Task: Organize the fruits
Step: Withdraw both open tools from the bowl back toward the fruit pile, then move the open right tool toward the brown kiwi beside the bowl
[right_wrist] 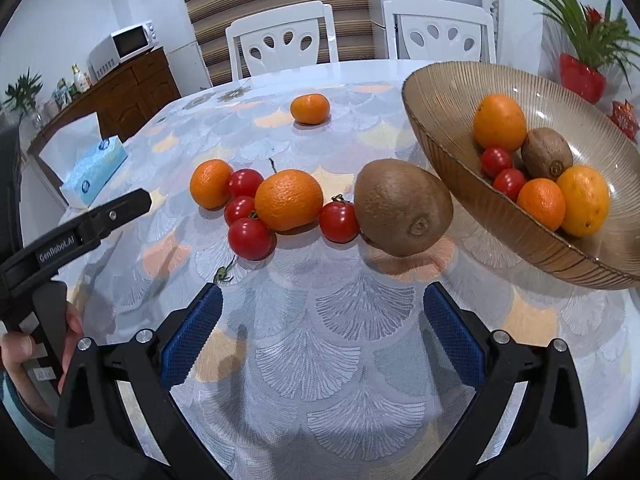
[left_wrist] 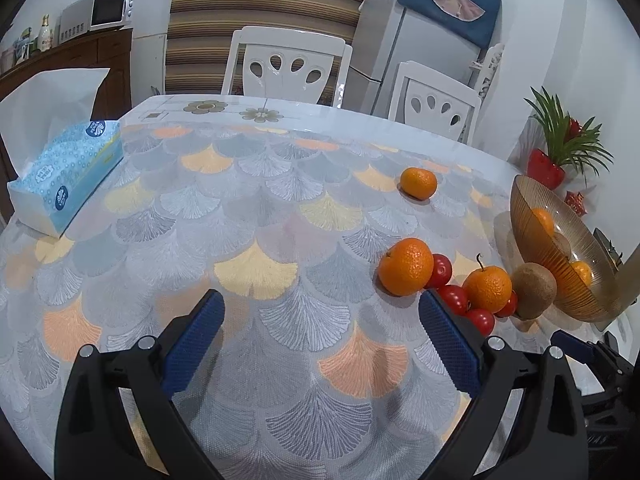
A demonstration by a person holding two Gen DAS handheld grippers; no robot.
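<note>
Both grippers hover low over the patterned tablecloth (right_wrist: 340, 360), jaws spread wide, nothing between the blue pads. Left gripper (left_wrist: 320, 308) points toward the bare middle of the table; right gripper (right_wrist: 322, 300) faces the fruit.

Loose fruit lies in a row in front of the right gripper: a kiwi (right_wrist: 404, 208) nearest the bowl, a tomato (right_wrist: 339, 222) touching its left side, then a stemmed orange (right_wrist: 289, 200), three more tomatoes (right_wrist: 246, 208) clustered against it, and a smaller orange (right_wrist: 211, 184) at the left end. One mandarin (right_wrist: 310, 109) sits alone, well apart, farther back.

The ribbed amber glass bowl (right_wrist: 440, 120) stands at the right, just beside the kiwi. It holds three oranges, a kiwi and two tomatoes.

Tissue box (left_wrist: 68, 176) at the far left edge. A hand (right_wrist: 24, 356) grips the left gripper's handle.
</note>
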